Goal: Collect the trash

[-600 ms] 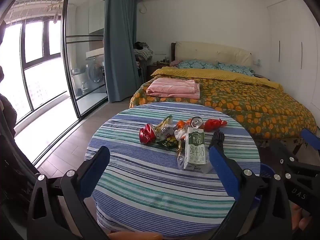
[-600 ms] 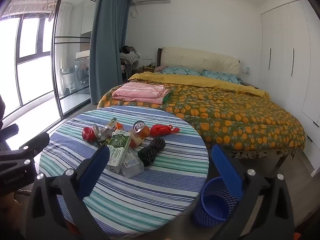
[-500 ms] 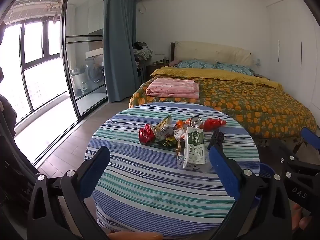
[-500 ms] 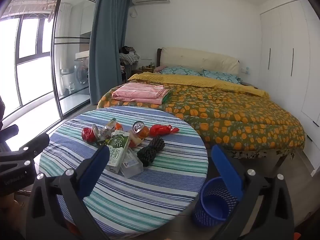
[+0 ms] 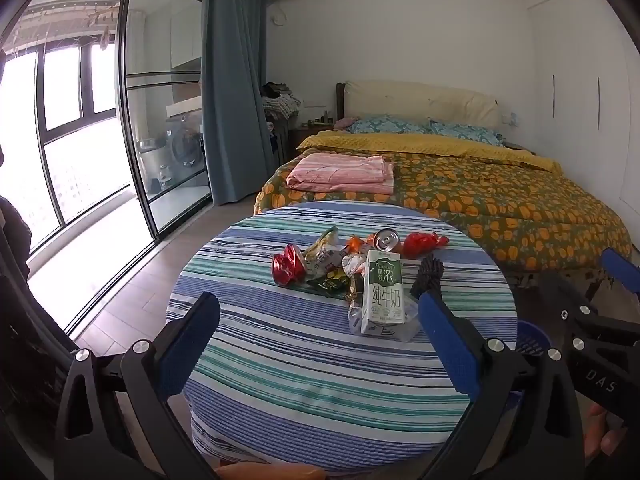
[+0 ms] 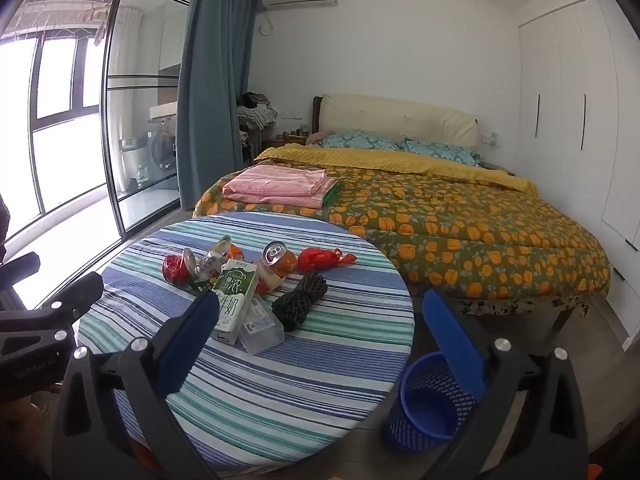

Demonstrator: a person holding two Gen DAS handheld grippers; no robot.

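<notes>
A pile of trash lies on the round striped table point(image 5: 320, 380) point(image 6: 280, 380). It holds a green and white milk carton point(image 5: 382, 292) point(image 6: 236, 292), an orange drink can point(image 5: 386, 239) point(image 6: 276, 256), a crushed red can point(image 5: 289, 265) point(image 6: 176, 270), a red wrapper point(image 5: 422, 242) point(image 6: 320, 259), a black mesh bundle point(image 5: 427, 276) point(image 6: 300, 306), a clear plastic box point(image 6: 262, 326) and snack wrappers point(image 5: 326, 252). My left gripper point(image 5: 319, 308) hangs open over the near half of the table, short of the pile. My right gripper point(image 6: 322, 302) is open too, near the table's right edge. Neither holds anything.
A blue mesh waste bin point(image 6: 430, 398) point(image 5: 528, 340) stands on the floor right of the table. Behind the table is a bed point(image 6: 460, 216) with a folded pink sheet point(image 6: 280, 188). Glass sliding doors point(image 5: 160, 140) and a curtain are at the left, wardrobes at the right.
</notes>
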